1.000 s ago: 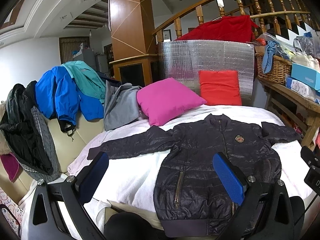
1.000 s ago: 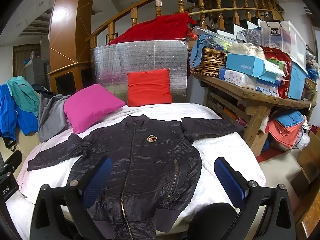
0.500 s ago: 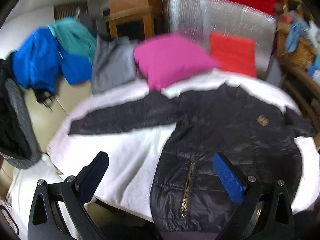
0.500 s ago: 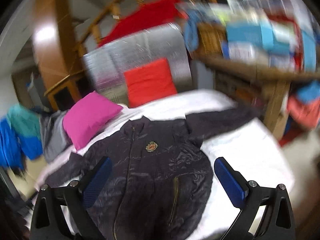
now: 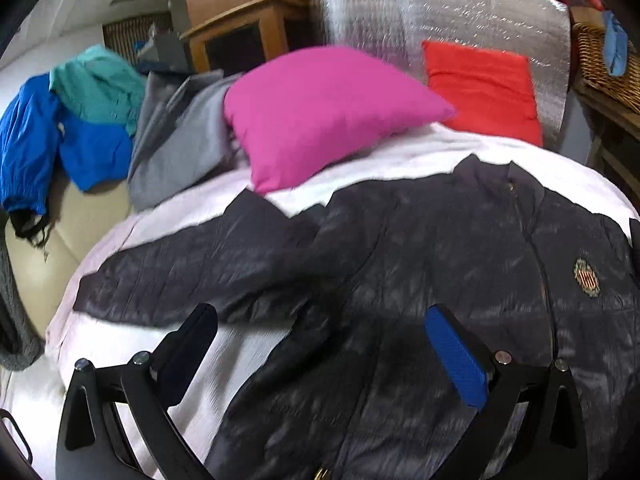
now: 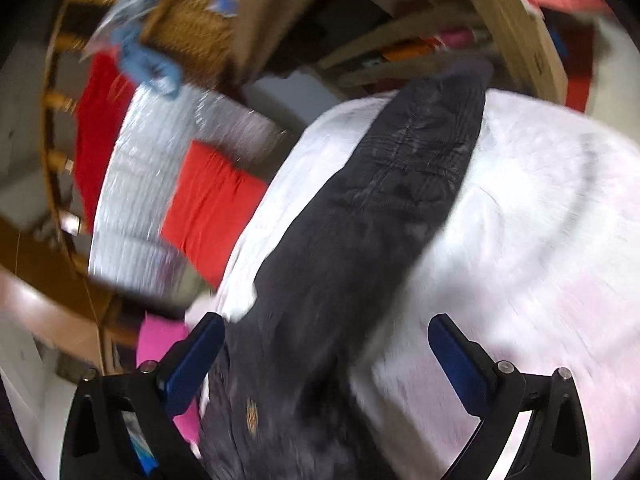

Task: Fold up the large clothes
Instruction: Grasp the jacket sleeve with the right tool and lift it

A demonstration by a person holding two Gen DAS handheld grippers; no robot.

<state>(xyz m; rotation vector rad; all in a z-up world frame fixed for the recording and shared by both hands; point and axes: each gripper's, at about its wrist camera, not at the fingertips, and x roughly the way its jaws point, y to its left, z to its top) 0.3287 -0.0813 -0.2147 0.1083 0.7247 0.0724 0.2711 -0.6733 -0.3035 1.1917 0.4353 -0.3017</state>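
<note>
A dark navy quilted jacket [image 5: 440,264] lies flat, front up, on the white bed cover [image 5: 400,160], sleeves spread. My left gripper [image 5: 320,344] is open and empty, just above the jacket where its left sleeve [image 5: 192,268] joins the body. In the right wrist view, which is tilted and blurred, the jacket's other sleeve [image 6: 384,208] runs away across the cover [image 6: 540,240]. My right gripper [image 6: 324,352] is open and empty above the inner end of that sleeve.
A pink cushion [image 5: 320,112] and a red cushion [image 5: 484,84] lie at the bed's far side against a silver foil panel [image 5: 440,12]. Blue, teal and grey clothes [image 5: 100,120] are piled at the left. A wooden shelf with a wicker basket [image 6: 188,32] stands at the right.
Both grippers have moved forward and down toward the jacket. The right one has rolled and swung toward the right sleeve. Both stay open.
</note>
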